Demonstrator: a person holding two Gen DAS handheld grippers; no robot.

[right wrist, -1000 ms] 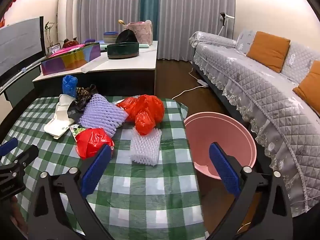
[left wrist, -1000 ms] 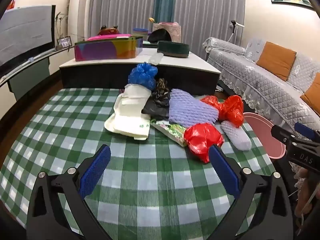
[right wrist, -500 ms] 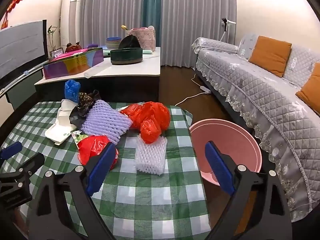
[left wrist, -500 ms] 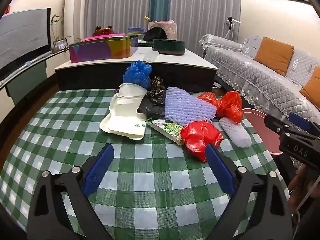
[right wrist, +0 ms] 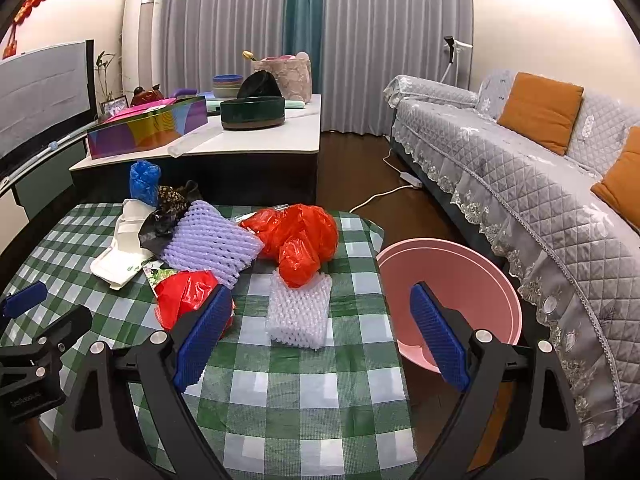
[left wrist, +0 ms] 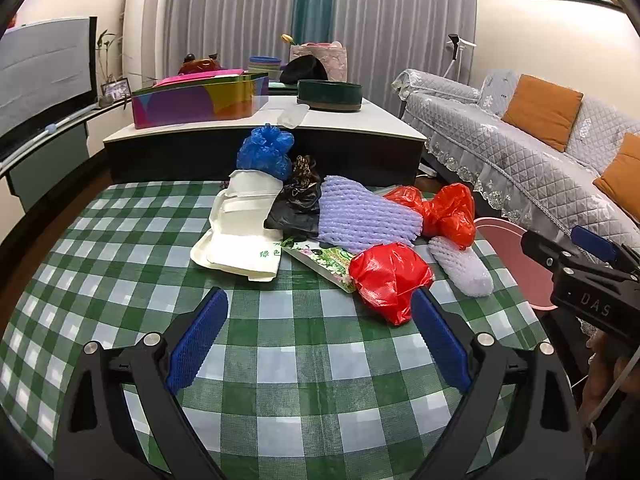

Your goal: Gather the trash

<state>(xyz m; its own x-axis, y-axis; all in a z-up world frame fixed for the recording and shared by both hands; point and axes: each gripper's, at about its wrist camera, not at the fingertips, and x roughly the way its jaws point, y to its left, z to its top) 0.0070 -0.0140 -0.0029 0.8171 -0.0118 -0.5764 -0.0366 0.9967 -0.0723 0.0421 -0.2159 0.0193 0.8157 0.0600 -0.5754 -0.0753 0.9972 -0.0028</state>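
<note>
Both claws, left gripper [left wrist: 320, 334] and right gripper [right wrist: 322, 330], are held wide open and empty above the green-checked tablecloth [left wrist: 280, 360]; crumpled plastic trash [left wrist: 390, 276] is heaped beyond, beside the pink plastic basin [right wrist: 452, 276].

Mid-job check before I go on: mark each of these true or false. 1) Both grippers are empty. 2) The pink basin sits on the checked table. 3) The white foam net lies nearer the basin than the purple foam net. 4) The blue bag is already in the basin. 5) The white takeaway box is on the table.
1) True: the left gripper and right gripper stand open with nothing between the fingers.
2) False: the pink basin stands beside the checked table, off its edge.
3) True: the white foam net lies nearer than the purple foam net.
4) False: the blue bag lies at the table's far edge.
5) True: the white takeaway box lies there.
</note>
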